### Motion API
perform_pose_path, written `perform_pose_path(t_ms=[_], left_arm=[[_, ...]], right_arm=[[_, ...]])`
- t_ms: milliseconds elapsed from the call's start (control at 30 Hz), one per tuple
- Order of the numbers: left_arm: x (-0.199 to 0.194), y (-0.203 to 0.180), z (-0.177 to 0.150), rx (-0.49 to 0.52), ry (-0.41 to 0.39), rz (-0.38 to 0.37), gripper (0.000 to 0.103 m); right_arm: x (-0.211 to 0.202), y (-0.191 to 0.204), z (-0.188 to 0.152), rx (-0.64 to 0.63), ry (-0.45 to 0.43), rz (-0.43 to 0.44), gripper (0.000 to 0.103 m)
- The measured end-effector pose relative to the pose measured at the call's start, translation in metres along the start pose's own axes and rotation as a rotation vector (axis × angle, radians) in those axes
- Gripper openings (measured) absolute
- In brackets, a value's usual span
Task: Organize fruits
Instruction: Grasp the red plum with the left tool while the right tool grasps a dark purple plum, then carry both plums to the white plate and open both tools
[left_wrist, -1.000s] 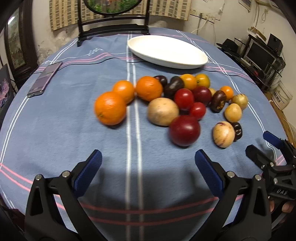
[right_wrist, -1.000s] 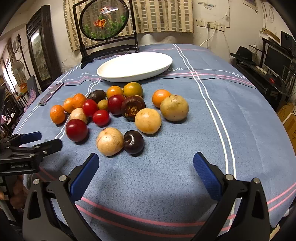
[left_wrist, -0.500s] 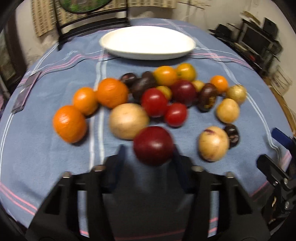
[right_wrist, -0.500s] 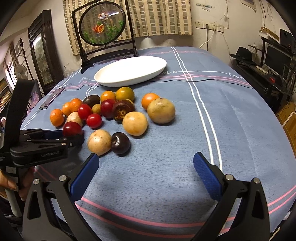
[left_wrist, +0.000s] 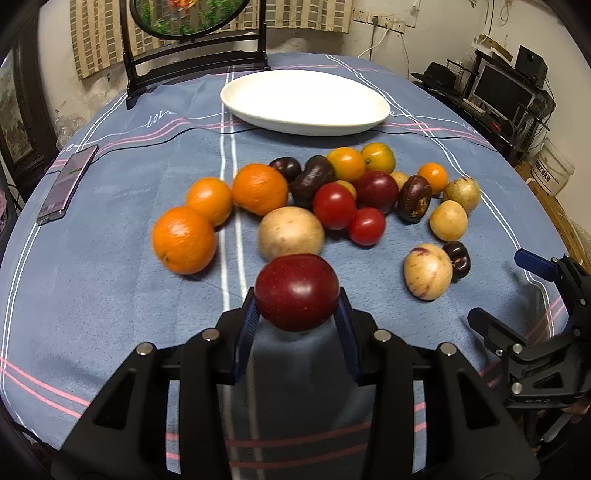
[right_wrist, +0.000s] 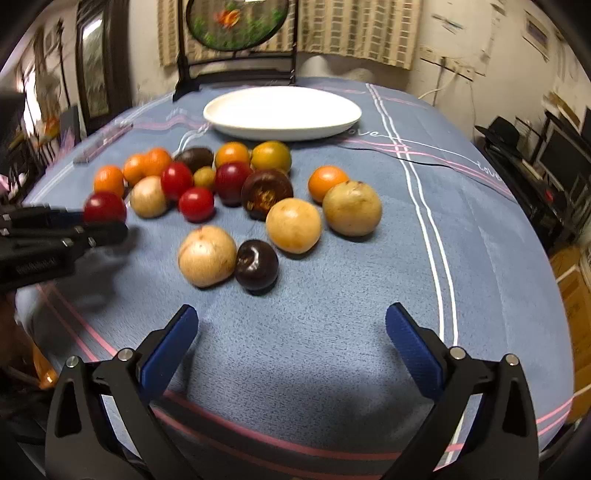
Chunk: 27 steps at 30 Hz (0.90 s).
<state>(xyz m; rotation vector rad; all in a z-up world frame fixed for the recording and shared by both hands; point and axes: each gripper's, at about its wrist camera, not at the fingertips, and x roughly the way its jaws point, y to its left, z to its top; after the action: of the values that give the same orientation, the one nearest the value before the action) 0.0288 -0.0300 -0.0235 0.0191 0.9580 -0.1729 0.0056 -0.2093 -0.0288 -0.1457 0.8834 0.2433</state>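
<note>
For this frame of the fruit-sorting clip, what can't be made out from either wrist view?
- Whether the dark red fruit has left the tablecloth: left wrist view, the fruit and the left gripper hide its underside.
- The left gripper's contact with it in the right wrist view: motion blur.
- The phone screen: too small and oblique.
- Small yellow fruit in the pile: mostly hidden by red and dark fruits.

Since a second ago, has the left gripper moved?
Yes. The left gripper advanced toward the plate and shut on the dark red fruit.
</note>
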Motion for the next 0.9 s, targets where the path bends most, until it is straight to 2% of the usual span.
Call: perform_pose_path(t_ms=[33, 100, 200, 300, 333, 400, 433, 667, 900], left_arm=[[0.000, 0.001, -0.001, -0.003, 0.001, -0.002, 0.041], [0.001, 0.004, -0.002, -0.007, 0.003, -0.011, 0.041], [0.002, 0.005, -0.003, -0.004, 0.004, -0.020, 0.041], [0.003, 0.008, -0.002, -0.007, 0.004, -0.023, 0.041], [0.003, 0.009, -0.002, -0.009, 0.004, -0.023, 0.041], [0.004, 0.011, -0.001, -0.013, 0.005, -0.021, 0.041], [0.005, 0.011, -0.002, -0.014, 0.006, -0.021, 0.041], [0.006, 0.012, -0.001, -0.011, 0.003, -0.026, 0.041], [-0.015, 0.014, 0.008, 0.015, -0.038, -0.047, 0.041]], right_arm=[[0.004, -0.001, 0.001, -0.001, 0.015, 0.013, 0.088], [0.011, -0.003, 0.003, 0.008, 0.041, 0.024, 0.076], [0.019, -0.003, 0.010, 0.001, 0.051, 0.035, 0.074], [0.025, 0.003, 0.018, -0.012, 0.052, 0.057, 0.064], [0.026, 0.005, 0.020, -0.016, 0.051, 0.059, 0.050], [0.031, 0.008, 0.025, -0.020, 0.052, 0.078, 0.035], [0.033, 0.009, 0.027, -0.015, 0.051, 0.081, 0.031], [0.030, 0.005, 0.025, 0.021, 0.029, 0.119, 0.029], [-0.009, -0.001, 0.030, 0.009, -0.049, 0.170, 0.029]])
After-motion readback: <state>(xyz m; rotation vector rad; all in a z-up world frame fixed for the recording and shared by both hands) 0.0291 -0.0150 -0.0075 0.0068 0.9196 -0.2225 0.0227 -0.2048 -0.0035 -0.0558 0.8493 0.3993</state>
